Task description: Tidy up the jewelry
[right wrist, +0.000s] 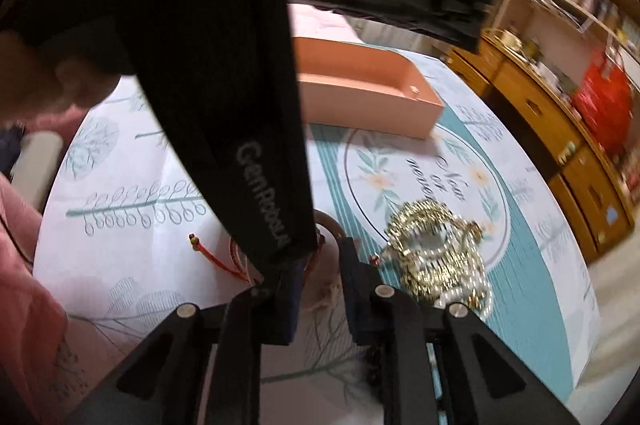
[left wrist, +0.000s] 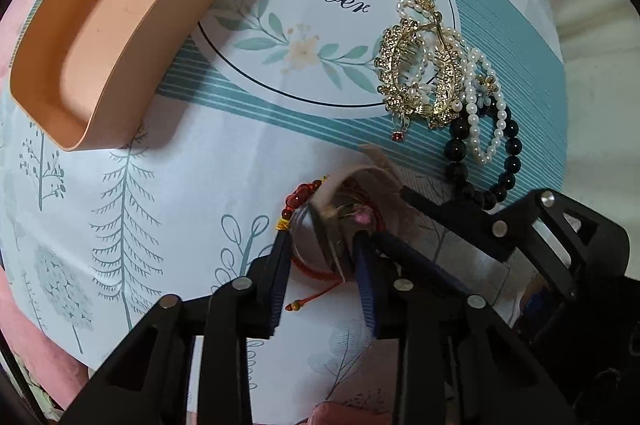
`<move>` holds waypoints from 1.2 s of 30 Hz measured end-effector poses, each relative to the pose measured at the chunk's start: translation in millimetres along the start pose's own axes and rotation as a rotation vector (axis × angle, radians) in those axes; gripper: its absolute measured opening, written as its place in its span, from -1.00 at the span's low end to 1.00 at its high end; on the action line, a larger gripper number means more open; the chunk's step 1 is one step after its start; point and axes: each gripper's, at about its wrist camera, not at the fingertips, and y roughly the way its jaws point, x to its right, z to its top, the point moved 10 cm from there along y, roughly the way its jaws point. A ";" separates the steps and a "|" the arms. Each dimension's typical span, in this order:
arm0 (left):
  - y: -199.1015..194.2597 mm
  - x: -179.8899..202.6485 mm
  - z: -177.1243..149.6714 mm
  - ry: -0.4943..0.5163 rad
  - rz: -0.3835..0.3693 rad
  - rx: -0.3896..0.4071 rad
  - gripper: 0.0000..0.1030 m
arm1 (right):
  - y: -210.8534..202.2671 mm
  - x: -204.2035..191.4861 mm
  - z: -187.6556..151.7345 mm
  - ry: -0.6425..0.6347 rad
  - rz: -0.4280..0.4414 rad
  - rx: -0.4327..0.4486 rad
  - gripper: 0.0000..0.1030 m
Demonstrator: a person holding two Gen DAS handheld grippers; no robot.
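My left gripper (left wrist: 320,245) stands part open, straddling the red cord bracelet (left wrist: 316,265) and touching a small pouch (left wrist: 360,193); I cannot tell whether it grips. My right gripper (right wrist: 320,265) is open close beside. The pink tray (left wrist: 120,37) lies far-left, tablecloth (left wrist: 192,185) between free.

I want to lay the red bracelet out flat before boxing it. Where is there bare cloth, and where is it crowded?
Bare cloth lies between the pink tray and the left gripper, over the tree prints. The printed circle is mostly free. It is crowded at the gold combs and bead strands.
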 end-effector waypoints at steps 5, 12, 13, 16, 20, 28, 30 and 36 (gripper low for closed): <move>-2.6 -4.6 4.2 0.011 -0.026 -0.033 -0.49 | 6.5 -3.3 0.5 -0.089 -0.002 -0.004 -0.65; -0.4 -10.3 12.8 0.121 -0.054 -0.086 -0.81 | 3.7 -10.1 1.5 -0.211 0.050 0.036 -0.65; 0.5 -10.7 13.7 0.136 -0.048 -0.095 -0.82 | 3.9 -11.4 1.0 -0.227 0.061 0.034 -0.65; 1.7 -12.9 18.6 0.172 -0.037 -0.100 -0.83 | 2.6 -13.0 1.4 -0.260 0.077 0.037 -0.65; 0.1 -15.8 22.5 0.152 -0.054 -0.099 -0.84 | -0.1 -13.3 0.0 -0.269 0.114 0.027 -0.65; 1.7 -14.1 17.8 0.186 -0.047 -0.088 -0.84 | -2.2 -22.0 0.1 -0.275 0.160 0.022 -0.65; -1.7 -12.2 17.2 0.189 -0.044 -0.084 -0.84 | -1.2 -21.0 0.0 -0.273 0.167 0.023 -0.75; 1.9 -14.7 18.4 0.183 -0.038 -0.079 -0.84 | 4.2 -13.1 3.7 -0.228 0.179 0.008 -1.00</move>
